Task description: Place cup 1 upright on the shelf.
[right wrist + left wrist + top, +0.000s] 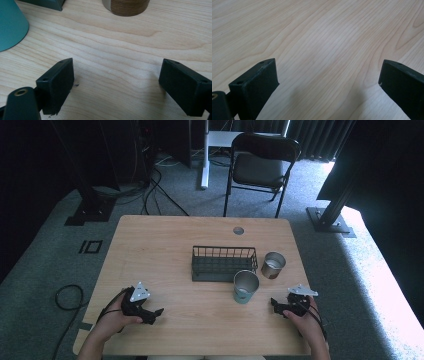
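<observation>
While both tongs are resting low on the surface [165, 245] with nothing between their jaws, the work in hand looks like a first reach for one of the two cups. The right tongs [116, 82] are standing wide open and empty, and the left tongs [329, 82] are gaping just as wide over bare wood. To do the reach well, the right tongs should probably be travelling forward and slightly inward, keeping the jaws spread until they are straddling the cup's wall, then closing gently so the cup is not tipping or sliding.

The teal cup [246, 286] is standing upright nearest the right tongs [278, 305], ahead of them and toward the person's left; in the right gripper view its teal side [10, 25] is showing at the upper left. The brown cup [273, 264] is sitting a little farther off, just beside the wire basket [224, 263], with its base [128, 7] appearing straight ahead. The left tongs [156, 314] are lying well apart from both cups, so they are likely waiting.
</observation>
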Action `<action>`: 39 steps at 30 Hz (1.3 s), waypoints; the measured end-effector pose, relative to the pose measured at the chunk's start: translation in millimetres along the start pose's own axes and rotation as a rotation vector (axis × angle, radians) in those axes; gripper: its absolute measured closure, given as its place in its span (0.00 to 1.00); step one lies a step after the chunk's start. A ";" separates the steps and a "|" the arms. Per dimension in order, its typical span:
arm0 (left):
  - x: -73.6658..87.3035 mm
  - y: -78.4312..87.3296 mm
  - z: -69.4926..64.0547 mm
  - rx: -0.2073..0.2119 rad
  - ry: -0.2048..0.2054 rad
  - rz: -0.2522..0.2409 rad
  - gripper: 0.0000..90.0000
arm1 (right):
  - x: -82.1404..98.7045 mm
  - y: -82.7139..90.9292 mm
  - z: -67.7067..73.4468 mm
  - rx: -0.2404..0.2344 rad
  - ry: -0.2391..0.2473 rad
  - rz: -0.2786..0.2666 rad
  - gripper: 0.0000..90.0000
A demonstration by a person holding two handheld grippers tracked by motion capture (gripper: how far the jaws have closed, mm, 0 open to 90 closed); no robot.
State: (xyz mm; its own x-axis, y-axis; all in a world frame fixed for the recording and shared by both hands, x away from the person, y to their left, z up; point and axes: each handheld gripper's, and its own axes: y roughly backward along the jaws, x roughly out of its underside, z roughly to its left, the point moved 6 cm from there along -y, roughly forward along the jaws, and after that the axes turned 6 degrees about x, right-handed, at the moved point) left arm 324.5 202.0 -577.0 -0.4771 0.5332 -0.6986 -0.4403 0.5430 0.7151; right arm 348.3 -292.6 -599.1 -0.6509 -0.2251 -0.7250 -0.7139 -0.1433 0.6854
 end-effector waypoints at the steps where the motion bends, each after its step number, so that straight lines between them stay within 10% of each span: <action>1: -2.2 -1.1 -1.3 0.003 -0.002 -0.004 0.03 | 0.0 0.0 0.0 0.000 0.000 0.000 0.14; 39: -69.7 -37.1 -51.8 0.167 -0.136 -0.095 0.03 | 0.0 0.1 0.2 0.000 -0.002 0.001 0.14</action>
State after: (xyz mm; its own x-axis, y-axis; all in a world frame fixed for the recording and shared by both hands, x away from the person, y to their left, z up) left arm 334.6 111.1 -553.6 -0.3277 0.5511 -0.7674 -0.3413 0.6884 0.6400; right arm 348.2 -292.5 -599.0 -0.6525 -0.2228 -0.7243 -0.7130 -0.1434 0.6864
